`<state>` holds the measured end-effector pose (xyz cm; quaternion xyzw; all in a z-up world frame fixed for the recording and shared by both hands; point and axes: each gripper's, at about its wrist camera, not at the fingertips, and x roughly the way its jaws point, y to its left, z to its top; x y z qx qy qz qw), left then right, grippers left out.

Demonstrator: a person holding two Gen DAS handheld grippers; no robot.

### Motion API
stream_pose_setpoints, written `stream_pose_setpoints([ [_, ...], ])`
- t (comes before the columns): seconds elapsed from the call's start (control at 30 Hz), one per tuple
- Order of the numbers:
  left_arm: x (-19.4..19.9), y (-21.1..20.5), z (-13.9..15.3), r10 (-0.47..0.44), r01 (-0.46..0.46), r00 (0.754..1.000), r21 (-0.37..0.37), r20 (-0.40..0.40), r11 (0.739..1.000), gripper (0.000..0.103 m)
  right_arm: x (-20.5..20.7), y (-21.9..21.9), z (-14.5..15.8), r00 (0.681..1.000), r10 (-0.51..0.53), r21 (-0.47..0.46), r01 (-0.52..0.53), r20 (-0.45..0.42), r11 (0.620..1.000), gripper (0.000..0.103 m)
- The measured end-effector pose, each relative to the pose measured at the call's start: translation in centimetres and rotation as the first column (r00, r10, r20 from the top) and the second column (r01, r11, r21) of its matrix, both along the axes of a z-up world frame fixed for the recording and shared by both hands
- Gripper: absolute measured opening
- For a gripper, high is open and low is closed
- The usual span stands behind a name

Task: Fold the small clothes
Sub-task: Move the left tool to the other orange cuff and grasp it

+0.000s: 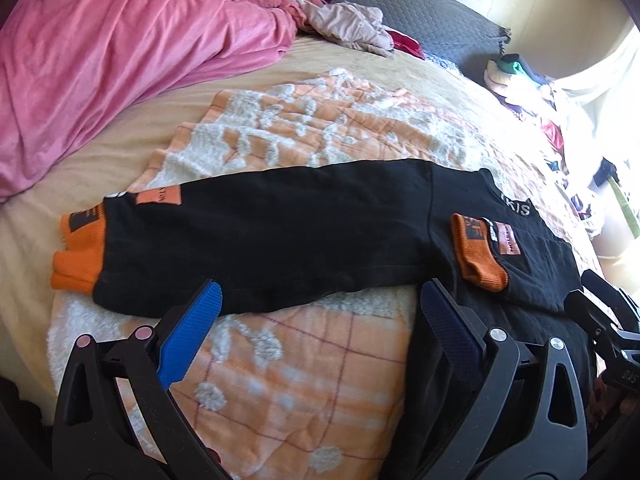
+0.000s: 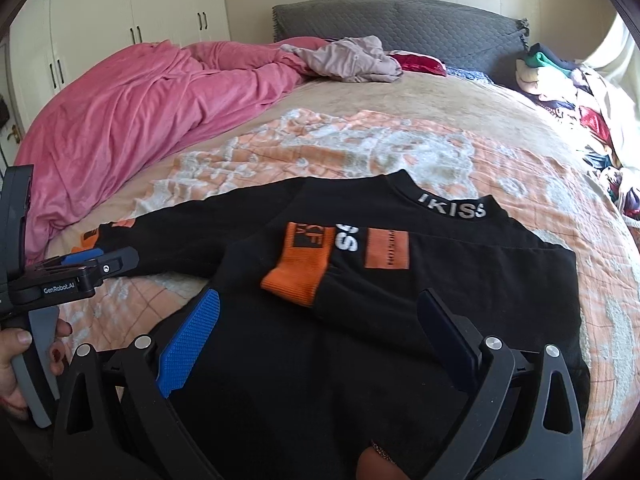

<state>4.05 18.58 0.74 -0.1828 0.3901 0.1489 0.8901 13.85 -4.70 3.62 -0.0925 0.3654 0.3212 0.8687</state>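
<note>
A small black sweatshirt [image 1: 288, 236] with orange cuffs lies flat on an orange and white blanket [image 1: 304, 128]. One sleeve stretches out to the left, ending in an orange cuff [image 1: 78, 258]. The other sleeve is folded across the body, its orange cuff [image 1: 478, 254] on the chest. In the right wrist view the sweatshirt [image 2: 400, 320] shows its collar lettering and the folded cuff [image 2: 300, 270]. My left gripper [image 1: 320, 304] is open and empty just above the outstretched sleeve's near edge. My right gripper [image 2: 318, 318] is open and empty over the sweatshirt's body.
A pink duvet [image 1: 120, 52] lies heaped at the left of the bed. A grey headboard cushion [image 2: 400, 28] stands at the back with a crumpled beige garment [image 2: 352, 60] before it. A pile of mixed clothes [image 2: 580, 100] lies at the right edge. White wardrobes [image 2: 120, 12] stand behind.
</note>
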Motion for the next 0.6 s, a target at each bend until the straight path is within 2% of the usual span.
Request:
stream_pose_setpoints([
  [0.27,-2.6,2.7,-0.9,0.085,-0.085,0.996,-0.065,-0.007,0.994,0.093,-1.2,2.1,0.2,0.999,0.035,-0.014,-0.035,0.000,0.999,0.098],
  [0.6,-5.2,6.7,-2.9,0.210,-0.211,0.977,-0.146,-0.024,0.966,0.093,-2.1,3.2,0.4,0.999,0.053,-0.022,-0.053,0.001,0.998,0.098],
])
